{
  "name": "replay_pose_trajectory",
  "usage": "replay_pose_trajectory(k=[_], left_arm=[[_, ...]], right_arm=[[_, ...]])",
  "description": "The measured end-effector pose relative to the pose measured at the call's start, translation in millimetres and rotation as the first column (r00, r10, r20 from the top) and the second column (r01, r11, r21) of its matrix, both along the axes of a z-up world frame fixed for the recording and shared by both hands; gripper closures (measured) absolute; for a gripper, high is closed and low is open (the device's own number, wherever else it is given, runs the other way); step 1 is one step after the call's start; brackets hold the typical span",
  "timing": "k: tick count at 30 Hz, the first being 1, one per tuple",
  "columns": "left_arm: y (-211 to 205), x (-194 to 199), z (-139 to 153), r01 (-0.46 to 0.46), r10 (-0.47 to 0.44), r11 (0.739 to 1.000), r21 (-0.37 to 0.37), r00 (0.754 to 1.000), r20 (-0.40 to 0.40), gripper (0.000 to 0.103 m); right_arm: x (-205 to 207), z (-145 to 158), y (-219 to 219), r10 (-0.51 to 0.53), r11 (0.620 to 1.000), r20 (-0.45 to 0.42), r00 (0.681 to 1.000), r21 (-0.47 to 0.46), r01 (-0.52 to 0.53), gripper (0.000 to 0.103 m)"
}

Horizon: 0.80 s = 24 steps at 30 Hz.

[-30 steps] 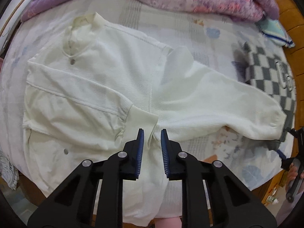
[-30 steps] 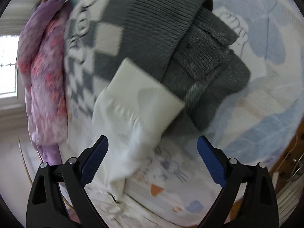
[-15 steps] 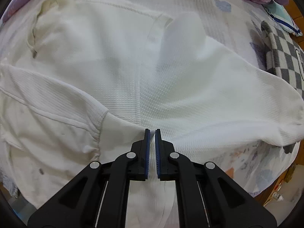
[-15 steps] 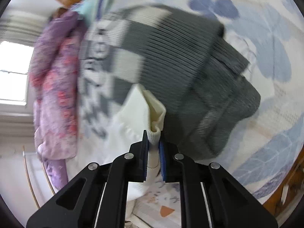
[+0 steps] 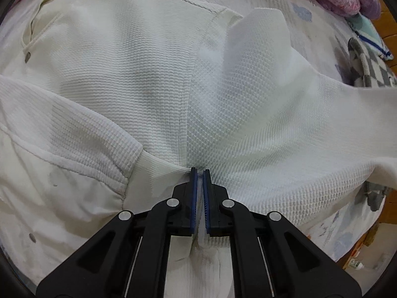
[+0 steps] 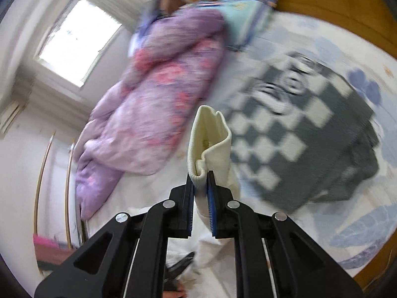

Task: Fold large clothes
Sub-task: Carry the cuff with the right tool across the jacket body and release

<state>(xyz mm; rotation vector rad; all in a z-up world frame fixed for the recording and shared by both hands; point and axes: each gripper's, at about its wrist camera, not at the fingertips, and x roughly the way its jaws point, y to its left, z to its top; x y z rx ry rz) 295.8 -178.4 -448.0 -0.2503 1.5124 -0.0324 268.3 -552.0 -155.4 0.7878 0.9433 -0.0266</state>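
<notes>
Pinching the white garment (image 5: 153, 79), both tools grip: left (image 5: 200, 171) body, right (image 6: 200, 173) cuff (image 6: 211, 134).

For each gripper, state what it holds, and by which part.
Right gripper: ribbed cuff of the white waffle-knit garment. Left gripper: the same garment's fabric, near its hem.

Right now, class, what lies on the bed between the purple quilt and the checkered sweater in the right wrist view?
The white cuff, held up by the right claw, stands between the quilt and the sweater; behind it the sheet is bare.
</notes>
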Motion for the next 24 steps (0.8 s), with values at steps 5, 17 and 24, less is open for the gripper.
replay_pose_trajectory(k=[5,17,24], left_arm=[[16.0,-4.2,-1.4,0.065,-0.062,0.995,-0.076,0.997,0.042,0.096],[145.3,-27.5,74.8,-0.061,0.076,0.986,-0.152,0.993,0.093,0.102],[273.3,-58.6,146.3,-0.150,0.157,0.987,-0.049,0.967,0.201,0.102]], right_arm=[[25.2,38.4,83.5,0.120,0.993,0.065,0.991,-0.017,-0.119,0.093],[23.7,43.6,310.5,0.438,0.899,0.060,0.897,-0.042,-0.437,0.093],[7.7,-8.8,431.0,0.552,0.834,-0.009,0.834,0.019,-0.551,0.093]])
